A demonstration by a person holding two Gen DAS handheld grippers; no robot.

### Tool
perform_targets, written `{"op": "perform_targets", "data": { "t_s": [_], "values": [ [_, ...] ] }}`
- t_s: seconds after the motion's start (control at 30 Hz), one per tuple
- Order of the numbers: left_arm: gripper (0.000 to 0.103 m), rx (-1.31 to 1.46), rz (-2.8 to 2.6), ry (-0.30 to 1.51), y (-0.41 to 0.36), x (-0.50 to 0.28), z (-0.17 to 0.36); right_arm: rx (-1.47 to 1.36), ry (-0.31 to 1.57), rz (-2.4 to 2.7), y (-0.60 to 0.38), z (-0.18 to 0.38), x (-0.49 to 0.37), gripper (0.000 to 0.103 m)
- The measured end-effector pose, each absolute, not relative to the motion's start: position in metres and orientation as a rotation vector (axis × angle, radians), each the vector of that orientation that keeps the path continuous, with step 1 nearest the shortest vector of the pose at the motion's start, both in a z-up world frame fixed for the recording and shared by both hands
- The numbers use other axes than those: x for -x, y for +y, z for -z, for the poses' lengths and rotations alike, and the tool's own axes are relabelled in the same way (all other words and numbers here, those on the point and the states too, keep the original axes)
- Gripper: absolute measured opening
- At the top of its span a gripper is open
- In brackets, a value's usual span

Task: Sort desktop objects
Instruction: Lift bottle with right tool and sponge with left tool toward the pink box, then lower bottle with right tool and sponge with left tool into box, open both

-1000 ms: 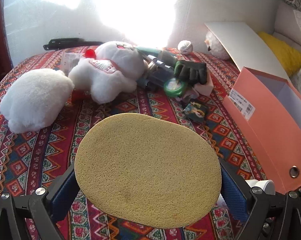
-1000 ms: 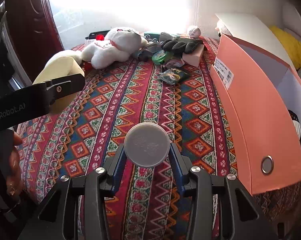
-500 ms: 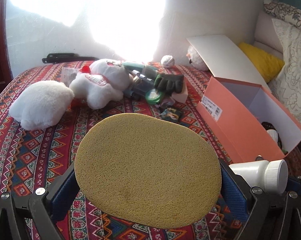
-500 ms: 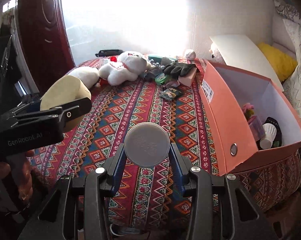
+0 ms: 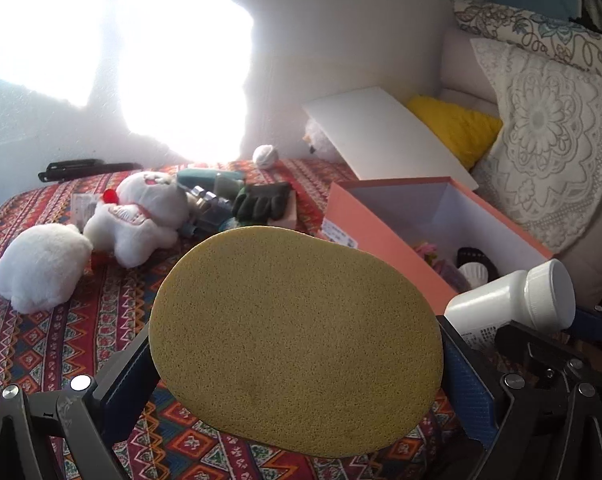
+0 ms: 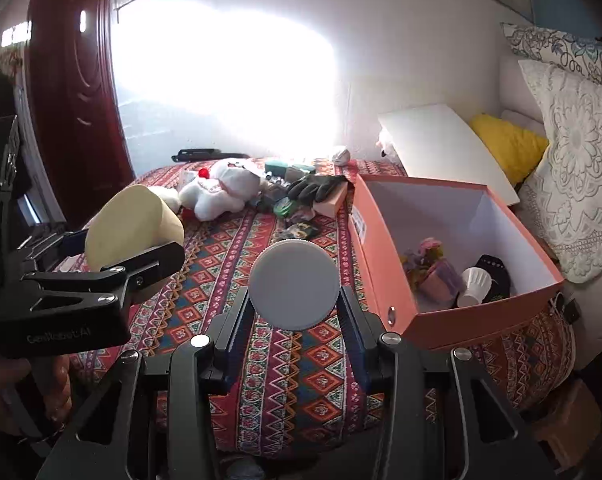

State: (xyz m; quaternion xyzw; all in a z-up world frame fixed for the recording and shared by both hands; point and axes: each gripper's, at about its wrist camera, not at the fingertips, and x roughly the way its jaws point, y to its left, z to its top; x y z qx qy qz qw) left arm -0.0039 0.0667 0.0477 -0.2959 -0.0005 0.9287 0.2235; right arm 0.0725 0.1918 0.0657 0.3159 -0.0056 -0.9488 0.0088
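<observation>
A: What does each tool carry?

B: The left gripper [image 5: 297, 364] is closed on a yellow sponge [image 5: 297, 344], pinched by its two long edges. The right gripper [image 6: 295, 312] clamps a white bottle [image 6: 294, 285] across its body, cap end toward the camera. Both are held in the air above the patterned cloth [image 6: 301, 380], just short of the open orange box [image 6: 385, 272].

A: How should the sponge handle?

B: It looks light and soft, so it probably squashes under the fingers [image 5: 129, 376] and could bow or slip out if squeezed hard. The edge hold seems sound; a gentle release should drop it flat.

A: And the bottle?

B: Stiff plastic, smooth and round, so likely slippery. It may roll once it lands. Its weight cannot be told, since the contents are hidden. Gripping the straight body below the cap, as now, looks the safest place.

A: What else is about?

B: The box already holds a small flower pot [image 6: 433, 268] and a white cup [image 6: 475, 286]. At the far end of the cloth lie a plush toy [image 5: 141, 216] and a dark glove [image 5: 263, 200].
</observation>
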Motion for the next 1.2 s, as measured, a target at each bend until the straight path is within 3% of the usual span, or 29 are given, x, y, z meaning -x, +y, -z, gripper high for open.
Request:
{"op": "perform_targets", "data": {
  "t_s": [0.63, 1.2],
  "values": [
    [0.101, 0.639, -2.406, 0.195, 0.211, 0.016, -0.11, -0.859, -0.198, 3.225, 0.324, -0.109, -0.082, 0.045],
    [0.101, 0.753, -2.303, 0.247, 0.331, 0.096, -0.067, -0.893, -0.365, 3.321, 0.46, -0.085, -0.025, 0.045]
  ]
}}
